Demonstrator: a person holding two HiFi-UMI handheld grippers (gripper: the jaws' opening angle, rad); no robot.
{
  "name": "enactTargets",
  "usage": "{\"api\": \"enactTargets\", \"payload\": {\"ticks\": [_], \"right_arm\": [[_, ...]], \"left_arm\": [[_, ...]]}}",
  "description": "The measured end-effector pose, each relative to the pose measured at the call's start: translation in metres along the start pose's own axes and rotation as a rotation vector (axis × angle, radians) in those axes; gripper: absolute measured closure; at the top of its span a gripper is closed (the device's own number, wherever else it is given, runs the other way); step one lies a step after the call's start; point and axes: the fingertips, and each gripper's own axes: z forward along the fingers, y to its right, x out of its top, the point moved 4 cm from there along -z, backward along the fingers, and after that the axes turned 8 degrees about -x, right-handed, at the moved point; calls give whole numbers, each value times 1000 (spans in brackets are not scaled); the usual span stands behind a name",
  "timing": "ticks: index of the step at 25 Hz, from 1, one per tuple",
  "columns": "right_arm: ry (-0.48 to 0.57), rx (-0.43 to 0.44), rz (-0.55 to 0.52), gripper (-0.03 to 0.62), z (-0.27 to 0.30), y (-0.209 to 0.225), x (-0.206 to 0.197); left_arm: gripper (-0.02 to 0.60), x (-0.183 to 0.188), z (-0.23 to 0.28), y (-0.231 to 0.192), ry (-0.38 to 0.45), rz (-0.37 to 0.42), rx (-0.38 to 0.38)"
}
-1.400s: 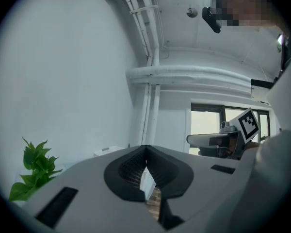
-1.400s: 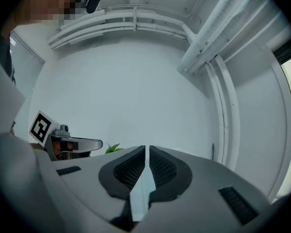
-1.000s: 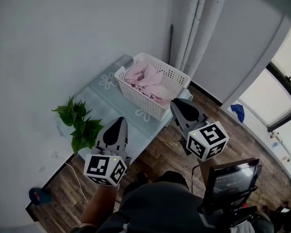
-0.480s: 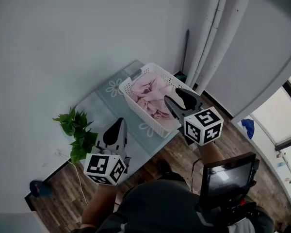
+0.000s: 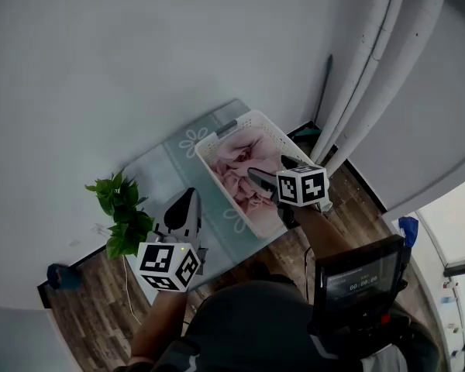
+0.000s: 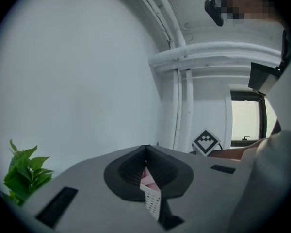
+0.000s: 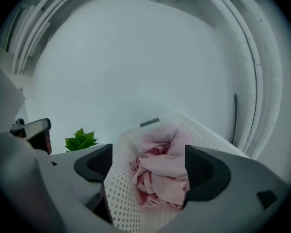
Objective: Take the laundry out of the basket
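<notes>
Arriving over basket (image 5: pixel 229 196) with right gripper (image 5: pixel 267 169), fingers just spread above pink laundry (image 5: pixel 240 161), nothing pinched; left gripper (image 5: pixel 189 194) fingers pressed together, held back. First grasp pending.

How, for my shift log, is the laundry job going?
Done: nothing; the pink laundry fills the white basket. In hand: the right tool hovers over it, its jaws have just been opening, nothing gripped between them; the left tool is shut, away from the basket. Left: everything.
</notes>
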Motion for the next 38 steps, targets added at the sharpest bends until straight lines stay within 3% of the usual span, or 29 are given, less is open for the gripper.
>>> {"api": "enactTargets", "payload": {"ticks": [5,9,15,20,24,33,38], "right_arm": [[-118,-63,180,115,48,17,-22],[-191,-102,228,108,75,22,-36],[-297,-166,306,105,105,30,-65],[-304,-251,363,105,98,44,-70],[-335,-250,466,105,101,51,-79],[-435,-267,622,103,166,56,-114],[-453,-287,627,106,187,60,-124]], "left_arm": [[572,-2,3,-2,-9,27,53],[572,-4,7,-9,-17,41,82],[572,-21,21,-36,-33,-2,118],[572,-34,33,-61,-55,-50,161],[572,-40,36,-70,-56,-57,163],[572,-43,30,-78,-92,-63,184],[572,-44,23,-82,-103,-59,206]]}}
